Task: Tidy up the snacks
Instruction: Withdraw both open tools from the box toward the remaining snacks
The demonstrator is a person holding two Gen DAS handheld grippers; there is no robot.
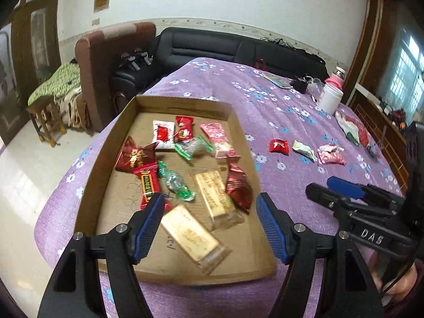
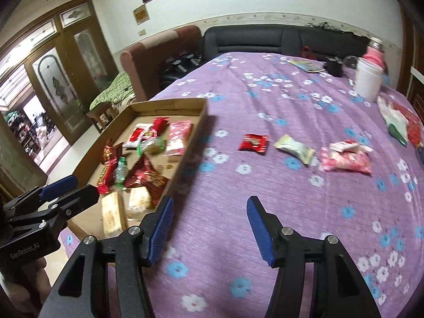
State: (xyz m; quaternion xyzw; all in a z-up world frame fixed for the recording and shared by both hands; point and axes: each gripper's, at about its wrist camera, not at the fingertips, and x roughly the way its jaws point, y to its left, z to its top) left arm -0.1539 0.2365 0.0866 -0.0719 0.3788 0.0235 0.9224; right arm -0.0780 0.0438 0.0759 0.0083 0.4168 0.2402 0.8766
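The left gripper point(image 1: 209, 209) hangs with its blue-padded fingers spread wide and nothing between them, above the near end of the shallow brown cardboard tray point(image 1: 182, 106) that sits on the purple flower-print tablecloth point(image 1: 265, 100). Its left pad covers the lower tip of the small red candy with a dark label point(image 1: 147, 182), and the two tan wrapped bars point(image 1: 194, 235) lie just below the fingertips; print on them is too blurred to read. More red, green and pink wrapped sweets crowd the tray's middle.

The right gripper point(image 2: 209, 220) is likewise released, fingers apart over bare cloth just right of the tray's corner. In its view the tray's near edge is cut off by the left tool's body and by its own left finger.

Three snacks remain outside the tray, well apart from it: a small red packet point(image 2: 253, 143), a pale green-white packet point(image 2: 295, 148) and a crumpled pink packet point(image 2: 345, 156), in a row. Motion blur softens their labels. A white plastic jar point(image 2: 368, 79) stands farther back.
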